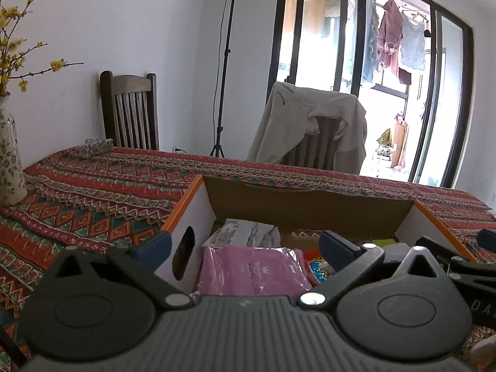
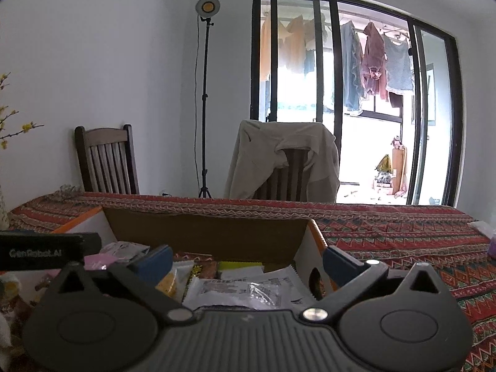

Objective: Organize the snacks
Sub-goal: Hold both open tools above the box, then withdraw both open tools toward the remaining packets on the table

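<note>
A cardboard box [image 1: 310,200] with an orange rim and white sides stands on the patterned tablecloth [image 1: 93,198] and holds snack packets. My left gripper [image 1: 245,245] is open and straddles the box's left wall, one finger outside and one inside. A pink packet [image 1: 254,271] and a white printed packet [image 1: 241,232] lie below it. My right gripper [image 2: 248,260] is open across the right wall of the box [image 2: 204,232], above a clear white packet [image 2: 248,290], a yellow packet [image 2: 169,282] and a brown one [image 2: 203,266]. Neither gripper holds anything.
A flowered vase [image 1: 9,161] with yellow blossoms stands at the table's left. Behind the table are a wooden chair [image 1: 131,114], a chair draped with a beige jacket [image 1: 310,127], a light stand [image 2: 206,99] and glass balcony doors [image 2: 350,93]. Tablecloth [image 2: 403,235] stretches to the right.
</note>
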